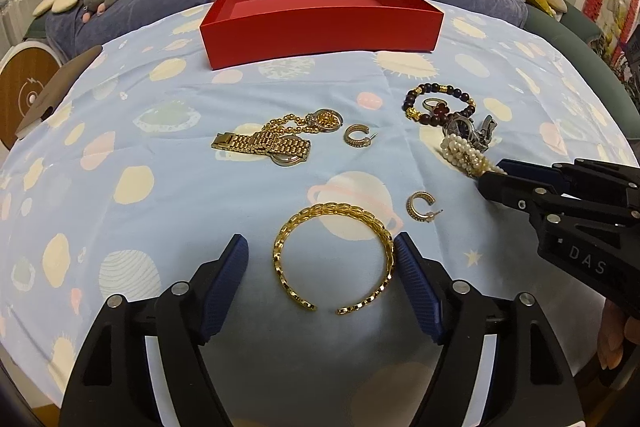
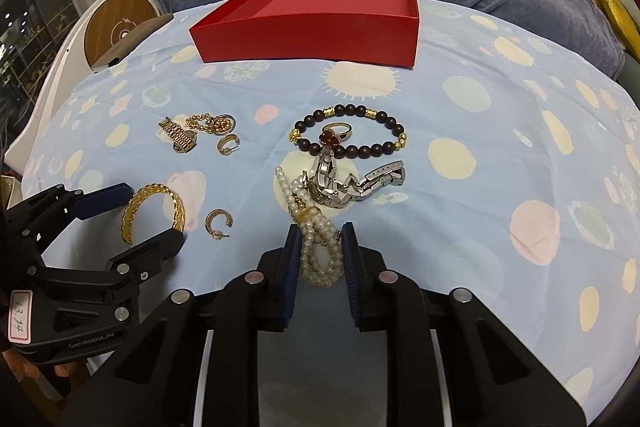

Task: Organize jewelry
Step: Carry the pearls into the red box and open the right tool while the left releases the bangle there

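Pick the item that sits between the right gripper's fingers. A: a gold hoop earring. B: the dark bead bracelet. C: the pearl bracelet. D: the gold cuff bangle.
C: in the right wrist view the pearl bracelet lies between the two blue pads of the right gripper, while the gold cuff sits over by the left gripper.

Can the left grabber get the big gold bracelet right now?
Probably yes. The left gripper has its jaws wide open on either side of the gold bangle, which lies flat on the cloth. Nothing lies between them, and the nearby hoop earring sits clear of the jaws.
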A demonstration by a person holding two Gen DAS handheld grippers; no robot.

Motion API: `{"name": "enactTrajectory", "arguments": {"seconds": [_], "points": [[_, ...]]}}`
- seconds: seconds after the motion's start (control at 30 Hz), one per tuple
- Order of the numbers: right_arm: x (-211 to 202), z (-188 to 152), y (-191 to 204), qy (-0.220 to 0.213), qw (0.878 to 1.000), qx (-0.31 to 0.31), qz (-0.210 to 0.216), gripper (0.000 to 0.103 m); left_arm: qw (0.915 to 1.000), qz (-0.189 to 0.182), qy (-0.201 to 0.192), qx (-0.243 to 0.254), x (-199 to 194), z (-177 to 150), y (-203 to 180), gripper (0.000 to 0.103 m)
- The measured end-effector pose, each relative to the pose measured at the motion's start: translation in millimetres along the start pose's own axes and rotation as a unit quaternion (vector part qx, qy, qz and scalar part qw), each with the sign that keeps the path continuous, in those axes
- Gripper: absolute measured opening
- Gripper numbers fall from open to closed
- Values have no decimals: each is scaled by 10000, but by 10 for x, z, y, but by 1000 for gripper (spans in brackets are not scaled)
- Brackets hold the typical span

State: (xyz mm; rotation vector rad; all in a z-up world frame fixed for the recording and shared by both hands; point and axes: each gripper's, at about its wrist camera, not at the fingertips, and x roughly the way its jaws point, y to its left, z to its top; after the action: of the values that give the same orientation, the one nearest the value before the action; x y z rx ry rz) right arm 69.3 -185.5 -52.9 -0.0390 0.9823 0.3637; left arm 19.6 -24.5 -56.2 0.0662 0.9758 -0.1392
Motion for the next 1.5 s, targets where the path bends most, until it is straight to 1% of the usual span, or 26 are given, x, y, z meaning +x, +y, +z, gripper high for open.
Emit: {"name": "enactTrajectory", "arguments": {"seconds": [0.1, 0.13, 0.17, 0.2, 0.23, 0.37, 0.53, 0.73, 0.87, 0.93, 1.0, 1.1, 1.2, 1.37, 1.5], "points": [[-60, 1, 13, -43, 9999, 55, 79, 19, 10000, 54, -27, 29, 8, -2, -24, 72], [-91, 5, 21, -76, 9999, 56, 95, 19, 10000, 39, -34, 32, 7, -2, -30, 70], [-123, 13, 29, -112, 9999, 55, 105, 18, 10000, 23, -46, 29, 1, 2, -35, 67], [-158, 20, 37, -150, 9998, 67, 123, 18, 10000, 11, -65, 34, -7, 11, -35, 58], [-186, 25, 40, -178, 9997, 83, 139, 18, 10000, -15, -71, 38, -14, 18, -38, 57], [-267, 28, 35, -255, 9995, 124, 144, 18, 9999, -125, -42, 24, -28, 16, -43, 57], [-345, 37, 19, -348, 9991, 177, 150, 18, 9996, -250, -25, -135, -83, 38, 10, 56], [-498, 128, 43, -595, 9978, 208, 194, 18, 9986, -261, -237, -397, -246, 182, 147, 56], [-617, 298, 36, -799, 9961, 273, 261, 18, 9975, -319, -397, -489, -380, 349, 195, 56], [-668, 422, 37, -897, 9952, 282, 269, 18, 9971, -322, -486, -493, -443, 476, 206, 56], [-708, 589, 35, -999, 9944, 261, 242, 18, 9963, -414, -564, -494, -497, 653, 213, 56], [-730, 878, 21, -1114, 9931, 245, 262, 18, 9960, -418, -690, -380, -538, 965, 227, 57], [-692, 1206, -19, -1245, 9920, 172, 154, 18, 9953, -471, -787, -302, -511, 1316, 267, 57], [-452, 1842, -197, -1363, 9903, 257, 125, 18, 9950, -311, -933, -154, -273, 1951, 339, 57], [-130, 2327, -362, -1341, 9901, 401, 110, 18, 9951, -300, -934, -127, 50, 2415, 406, 57]]}}
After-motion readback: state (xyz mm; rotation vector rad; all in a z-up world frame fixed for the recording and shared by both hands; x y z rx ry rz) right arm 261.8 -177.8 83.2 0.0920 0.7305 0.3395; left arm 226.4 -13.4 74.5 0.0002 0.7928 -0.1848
